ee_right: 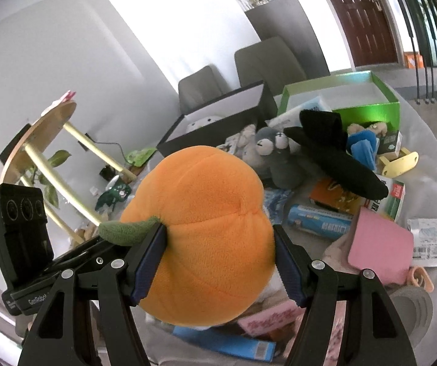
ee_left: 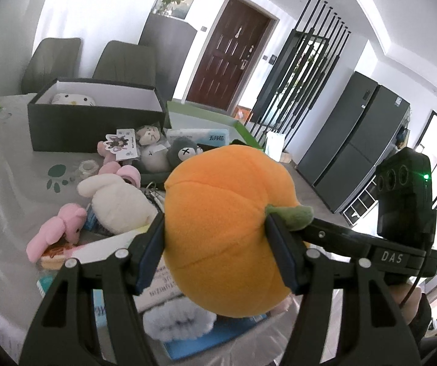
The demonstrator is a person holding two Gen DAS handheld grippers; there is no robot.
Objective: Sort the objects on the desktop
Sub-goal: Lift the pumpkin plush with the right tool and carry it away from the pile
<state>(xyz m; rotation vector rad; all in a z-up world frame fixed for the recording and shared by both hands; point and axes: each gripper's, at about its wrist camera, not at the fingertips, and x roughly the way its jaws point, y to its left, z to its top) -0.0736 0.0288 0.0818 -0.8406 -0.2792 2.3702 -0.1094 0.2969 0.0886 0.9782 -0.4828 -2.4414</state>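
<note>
the left tool [ee_left: 215, 244] and the right tool [ee_right: 218, 259] are both clamped on one orange plush pumpkin [ee_left: 227, 231], pads pressing into its sides, the green stem [ee_left: 294, 215] poking out between the two tools. the pumpkin hangs above the clutter in the middle of the counter [ee_left: 11, 158].

toward the far edge of the counter stands an open black box [ee_left: 93, 122] with a white lining; a white cat plush [ee_left: 72, 100] lies inside. just beside it, nearer the far right corner, is an open green box [ee_right: 368, 109] with a white interior, holding a pale blue packet [ee_right: 313, 103]. loose plush toys, among them a pink bear [ee_left: 59, 228] and a grey plush [ee_right: 273, 158], lie on the counter in front of both boxes.
</note>
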